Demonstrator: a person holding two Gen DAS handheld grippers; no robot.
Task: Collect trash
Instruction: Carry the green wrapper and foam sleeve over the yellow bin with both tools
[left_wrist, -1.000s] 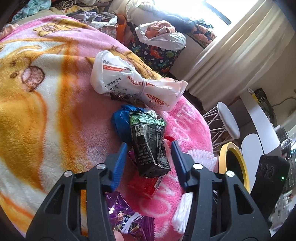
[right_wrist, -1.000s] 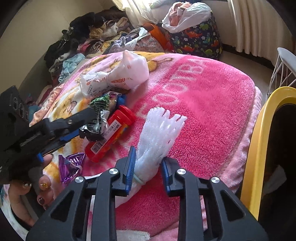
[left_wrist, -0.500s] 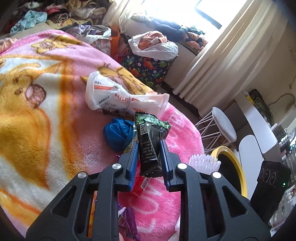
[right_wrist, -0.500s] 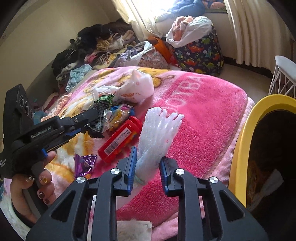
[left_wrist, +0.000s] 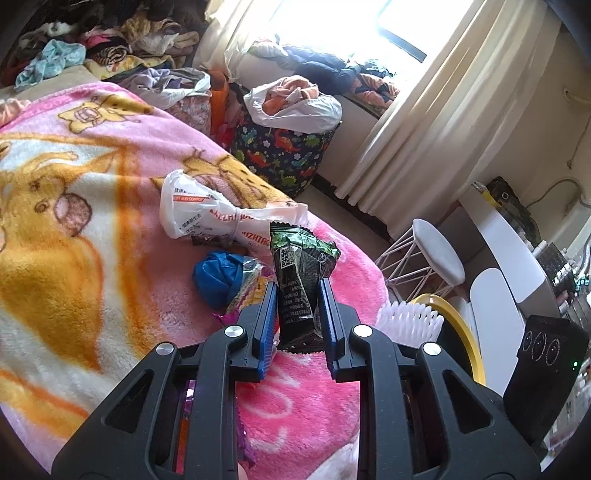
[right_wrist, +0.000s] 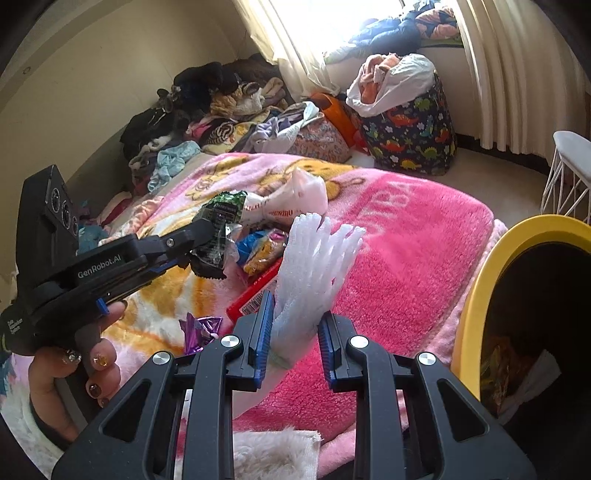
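Clearly "GenRobot.AI" on left gripper (right_wrist: 207, 240).

The left gripper (left_wrist: 298, 295), bottom centre, has just closed its jaws onto a dark green foil wrapper (left_wrist: 297, 277). The right gripper (right_wrist: 295, 314), bottom centre, clamps white ribbed foam netting (right_wrist: 310, 273). A hand (right_wrist: 70, 373) grips the left handle at lower left.

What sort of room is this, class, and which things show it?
Most likely a lived-in bedroom: a pink fleece cartoon blanket covers what looks like a bed, loose clothes are heaped by the wall, and cream curtains hang at a bright window.
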